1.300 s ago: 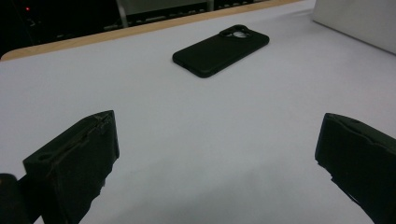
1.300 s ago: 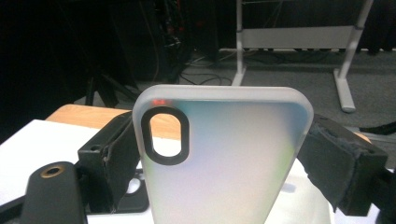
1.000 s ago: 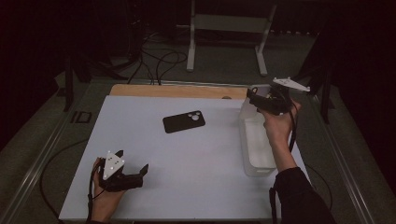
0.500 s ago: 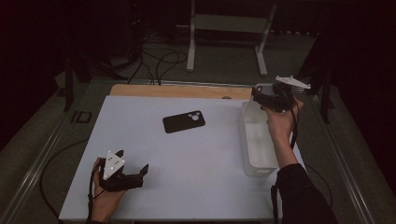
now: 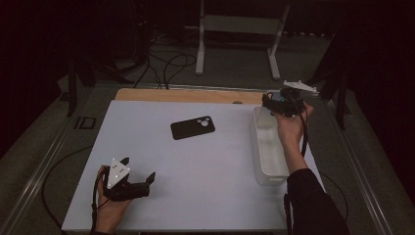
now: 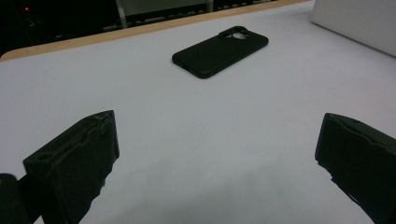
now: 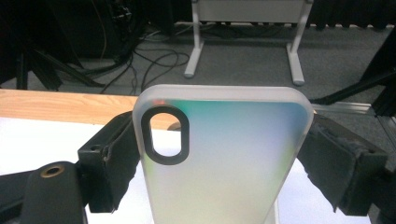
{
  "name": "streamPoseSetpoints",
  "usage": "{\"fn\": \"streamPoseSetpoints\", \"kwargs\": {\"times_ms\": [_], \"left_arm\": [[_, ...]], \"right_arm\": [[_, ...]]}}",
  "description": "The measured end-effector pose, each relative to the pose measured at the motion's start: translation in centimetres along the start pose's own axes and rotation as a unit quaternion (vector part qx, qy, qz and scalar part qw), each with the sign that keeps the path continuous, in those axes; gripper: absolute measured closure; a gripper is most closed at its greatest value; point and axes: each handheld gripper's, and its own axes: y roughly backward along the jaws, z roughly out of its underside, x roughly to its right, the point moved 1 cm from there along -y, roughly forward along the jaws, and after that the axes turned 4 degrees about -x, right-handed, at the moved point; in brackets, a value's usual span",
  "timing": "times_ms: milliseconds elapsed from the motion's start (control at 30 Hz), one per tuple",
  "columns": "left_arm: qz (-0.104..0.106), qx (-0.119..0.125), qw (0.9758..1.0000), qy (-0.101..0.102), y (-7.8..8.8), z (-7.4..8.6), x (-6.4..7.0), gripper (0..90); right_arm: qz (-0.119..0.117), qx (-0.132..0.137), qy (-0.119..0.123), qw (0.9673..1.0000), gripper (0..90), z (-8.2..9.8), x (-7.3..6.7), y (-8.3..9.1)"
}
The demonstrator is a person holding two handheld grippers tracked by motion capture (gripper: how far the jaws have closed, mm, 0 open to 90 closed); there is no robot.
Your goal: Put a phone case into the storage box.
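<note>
Dim lab, white table [image 5: 205, 161], floor cables [image 5: 166, 63], metal stand [image 5: 240, 29]

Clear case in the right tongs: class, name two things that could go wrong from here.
1. The clear case is held only by its side edges between the right tongs; it may slip or flex out and drop.
2. It hangs above the far end of the bin, so a drop could hit the rim or the table.

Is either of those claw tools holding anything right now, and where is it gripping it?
The right gripper clamps a translucent phone case by its two long side edges, camera cutout upward. The left gripper is open and holds nothing; the black phone lies untouched.
</note>
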Motion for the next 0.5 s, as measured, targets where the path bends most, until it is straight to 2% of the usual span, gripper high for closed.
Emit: {"fn": "streamPoseSetpoints", "kwargs": {"times_ms": [500], "left_arm": [[0.001, 0.001, 1.0, 0.002, 0.0, 0.0, 0.0, 0.0]], "right_arm": [[0.021, -0.046, -0.008, 0.9987, 16.8, 1.9, 0.3, -3.1]]}}
